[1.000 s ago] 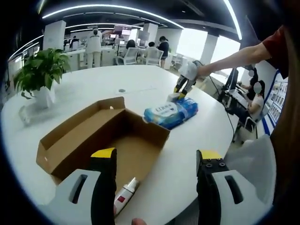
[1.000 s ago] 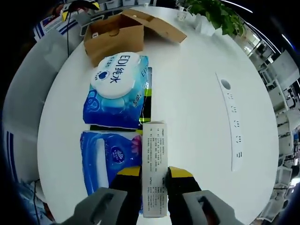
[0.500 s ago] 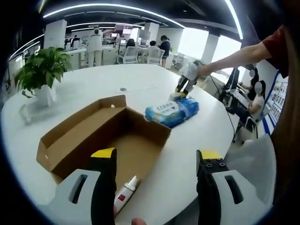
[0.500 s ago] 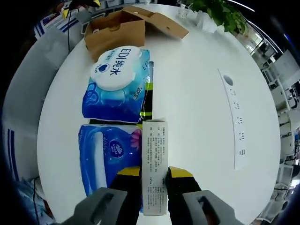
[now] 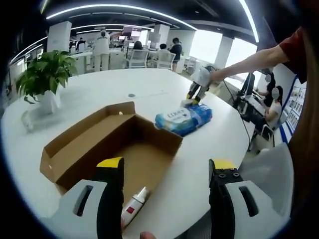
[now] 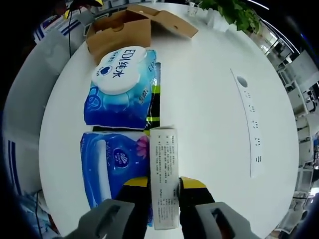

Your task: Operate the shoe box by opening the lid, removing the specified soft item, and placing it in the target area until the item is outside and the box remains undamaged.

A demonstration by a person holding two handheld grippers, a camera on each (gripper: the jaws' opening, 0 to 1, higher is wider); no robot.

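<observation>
A: Right gripper view: right gripper (image 6: pixel 164 185) clamps a slim white printed carton (image 6: pixel 164 175), lower end cut off by the jaws. Beside it, 2 glossy blue wipe packs (image 6: pixel 121 102).

B: Shoe box (image 5: pixel 107 147)?

A: Brown cardboard, lid open, beyond the packs. Left gripper (image 5: pixel 167 174) jaws apart above it; small tube (image 5: pixel 133 204) inside, partly hidden.

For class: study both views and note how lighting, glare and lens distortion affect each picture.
Left gripper view: ceiling light strips bow into arcs, windows at the back blow out white, and the open cardboard box stays sharp. Right gripper view: the white table bulges round from the fisheye, light is even with soft shadows, and the wipes pack shows mild sheen, its print legible.
</observation>
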